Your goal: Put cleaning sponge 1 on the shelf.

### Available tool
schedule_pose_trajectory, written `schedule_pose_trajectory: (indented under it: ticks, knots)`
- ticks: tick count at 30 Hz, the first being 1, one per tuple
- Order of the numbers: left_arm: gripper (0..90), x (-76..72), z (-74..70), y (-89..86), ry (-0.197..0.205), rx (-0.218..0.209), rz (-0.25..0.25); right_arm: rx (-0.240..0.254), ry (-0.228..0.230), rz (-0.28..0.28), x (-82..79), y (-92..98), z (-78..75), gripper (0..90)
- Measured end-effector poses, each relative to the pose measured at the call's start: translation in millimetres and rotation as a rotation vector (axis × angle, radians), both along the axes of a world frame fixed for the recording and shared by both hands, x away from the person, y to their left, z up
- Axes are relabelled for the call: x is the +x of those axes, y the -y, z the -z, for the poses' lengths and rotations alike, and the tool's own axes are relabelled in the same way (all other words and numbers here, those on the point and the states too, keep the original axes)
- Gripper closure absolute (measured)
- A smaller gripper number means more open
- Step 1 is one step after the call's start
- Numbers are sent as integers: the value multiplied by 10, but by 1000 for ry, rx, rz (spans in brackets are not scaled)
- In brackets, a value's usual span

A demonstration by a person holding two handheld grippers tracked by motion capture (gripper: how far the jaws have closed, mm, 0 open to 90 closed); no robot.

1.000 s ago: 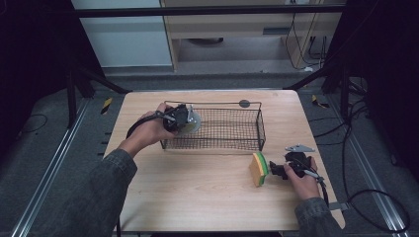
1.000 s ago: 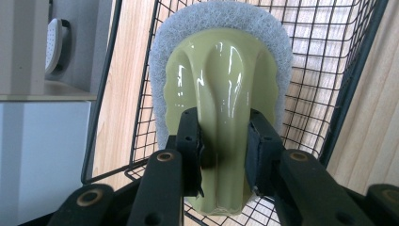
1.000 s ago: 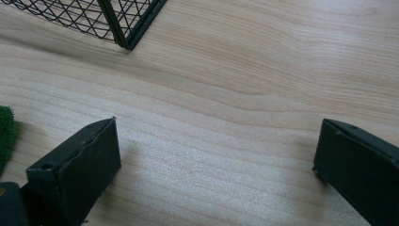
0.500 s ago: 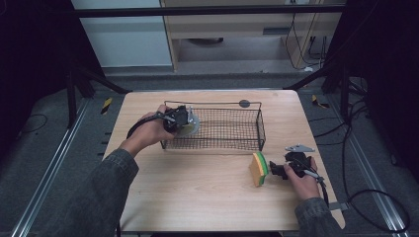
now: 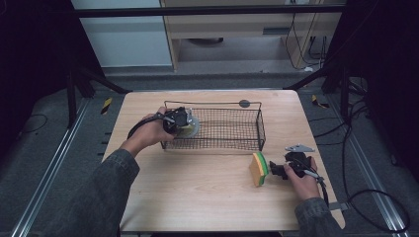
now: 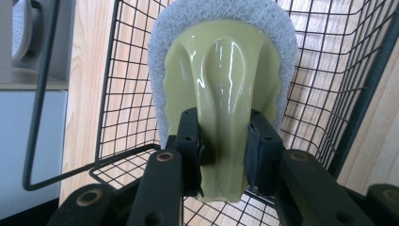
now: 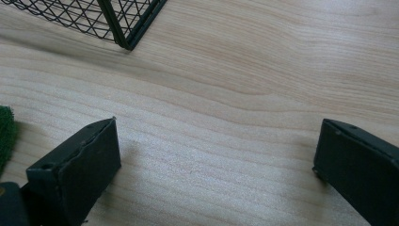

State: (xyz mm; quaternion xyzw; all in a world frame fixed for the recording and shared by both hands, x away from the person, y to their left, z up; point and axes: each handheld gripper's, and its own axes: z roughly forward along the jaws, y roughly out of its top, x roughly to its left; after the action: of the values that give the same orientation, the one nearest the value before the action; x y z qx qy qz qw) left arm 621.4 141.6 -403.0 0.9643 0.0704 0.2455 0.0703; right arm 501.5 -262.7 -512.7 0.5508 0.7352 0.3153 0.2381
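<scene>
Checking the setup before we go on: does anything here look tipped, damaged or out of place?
Nothing looks damaged or spilled. The sponge stands on its edge on the table, outside the wire basket, rather than lying flat. The scrubber sits clamped in the left hand-held gripper over the basket's left end.

We're in a lab-style recording bay: a lone wooden table (image 5: 207, 197) sits on grey flooring, black frame struts (image 5: 84, 81) and a crossbar (image 5: 207, 11) rising behind the table, cables (image 5: 375, 197) trailing to the right of it, yellow-black hazard tape (image 5: 106, 105) marking the floor at its far corners
</scene>
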Motion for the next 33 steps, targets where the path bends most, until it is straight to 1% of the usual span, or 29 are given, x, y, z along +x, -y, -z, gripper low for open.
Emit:
schedule_pose_trajectory:
  ticks: [9, 16, 19, 20, 21, 24, 27, 30, 32, 33]
  knots:
    - [692, 19, 28, 5, -28, -9, -7, -3, 1, -3, 1, 3, 0, 12]
    - [697, 15, 21, 8, -33, -15, 3, -6, 2, -3, 1, 4, 1, 12]
    - [704, 7, 3, 0, -40, -26, 3, -3, 1, -3, 1, 3, 0, 12]
    - [700, -1, 0, -3, -48, -34, -4, -4, 1, -3, 1, 3, 0, 12]
    - [698, -4, -20, -9, -44, -38, 2, -4, 0, -3, 1, 3, 0, 12]
    - [689, -20, -78, -30, -35, -72, -6, -3, 0, -3, 1, 3, 0, 12]
    - [661, -35, -159, -55, -13, -130, -28, -3, 0, -3, 1, 3, 0, 12]
    - [618, -57, -231, -73, 8, -186, -57, -3, 0, -3, 1, 3, 0, 12]
    - [567, -72, -270, -80, 22, -207, -72, 0, 1, -1, 1, 0, 0, 12]
    - [547, -84, -285, -85, 28, -230, -84, 0, 0, -1, 0, 1, 0, 12]
